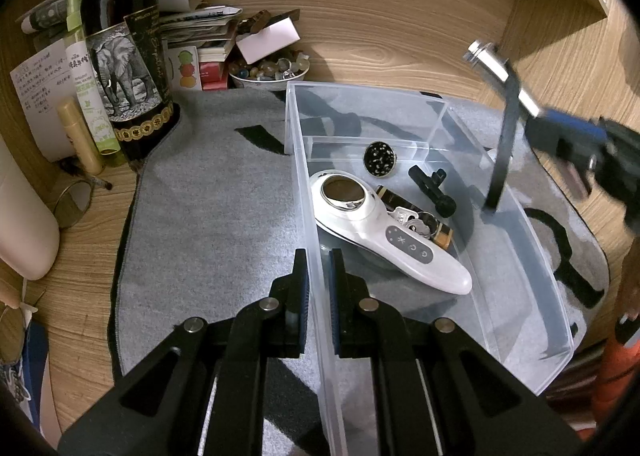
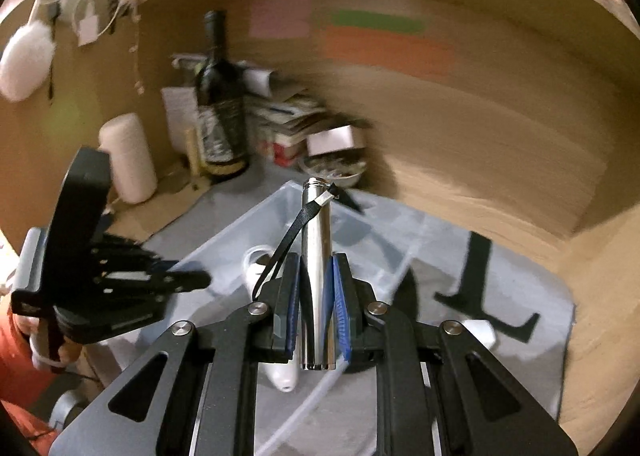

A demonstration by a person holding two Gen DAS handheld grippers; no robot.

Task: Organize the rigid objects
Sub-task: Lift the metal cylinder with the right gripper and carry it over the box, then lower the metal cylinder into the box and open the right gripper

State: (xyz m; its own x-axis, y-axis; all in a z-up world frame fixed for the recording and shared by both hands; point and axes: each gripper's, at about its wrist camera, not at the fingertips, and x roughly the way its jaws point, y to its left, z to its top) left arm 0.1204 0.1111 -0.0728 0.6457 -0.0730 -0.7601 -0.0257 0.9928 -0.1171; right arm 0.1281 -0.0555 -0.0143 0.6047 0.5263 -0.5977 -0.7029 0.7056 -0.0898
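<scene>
A clear plastic bin (image 1: 520, 256) sits on the grey mat (image 1: 212, 196). Inside lie a white handheld device (image 1: 392, 232), a round speckled black disc (image 1: 379, 159), a black clip (image 1: 432, 188), keys (image 1: 414, 222) and a brown box (image 1: 442, 236). My left gripper (image 1: 318, 260) is shut on the bin's near left wall. Above the bin's right side, my right gripper (image 2: 316, 268) is shut on a silver metal cylinder (image 2: 316, 240), whose black strap (image 2: 286, 244) hangs down. The left wrist view shows the same cylinder (image 1: 496, 68), strap (image 1: 502, 160) and right gripper (image 1: 534, 118), all blurred.
A dark wine bottle with an elephant label (image 1: 120, 56) stands at the back left beside tubes and papers. A bowl of stones (image 1: 268, 70) sits behind the bin. Wooden walls (image 1: 400, 16) close the back and right. A person's orange sleeve (image 2: 16, 344) is at the left.
</scene>
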